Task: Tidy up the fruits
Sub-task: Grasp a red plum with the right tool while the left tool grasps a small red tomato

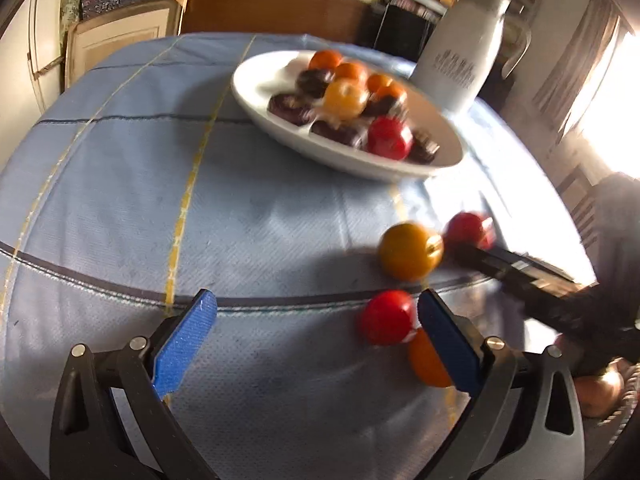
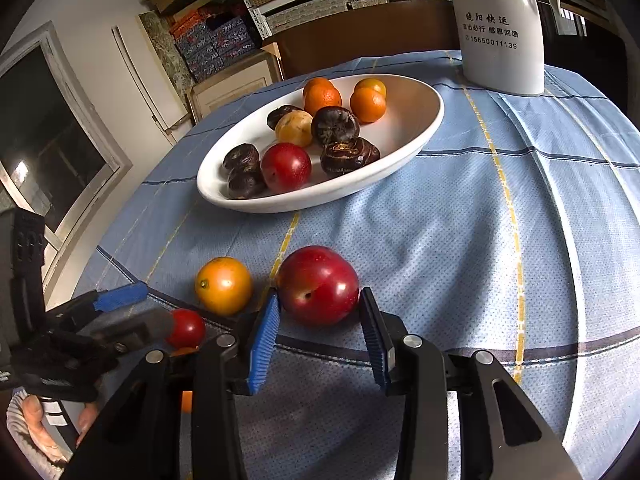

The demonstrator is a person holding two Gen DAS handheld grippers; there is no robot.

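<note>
- Starting at the left of the table, we saw our left gripper (image 1: 316, 322) with its blue pads spread wide and nothing between them, hanging just above the blue checked tablecloth (image 1: 260, 220).
- Just inside its right pad (image 1: 448, 344) lay a small red fruit (image 1: 386, 317), and an orange fruit (image 1: 426, 362) sat half hidden behind that same pad; we could not tell whether either touched it.
- The left wrist view was blurred, so we could not make out finer detail there.
- Further right, a yellow-orange fruit (image 2: 223, 285) rested on the cloth, close beside the large red plum (image 2: 318, 284) but apart from it.
- Our right gripper (image 2: 318, 320) bracketed that plum, its jaws partly open; the left pad (image 2: 264, 340) sat against the plum's side, while the right pad (image 2: 374, 340) stood just beside it, and contact there was unclear.
- The plum still lay on the cloth, near the table's front edge.
- Beyond these, toward the middle of the table, the white oval bowl (image 2: 420, 132) held several oranges, one yellowish fruit, one red plum and several dark wrinkled fruits.
- At the far right rear stood a white pitcher (image 2: 500, 28) with printed characters, well apart from the loose fruit and just behind the bowl.
</note>
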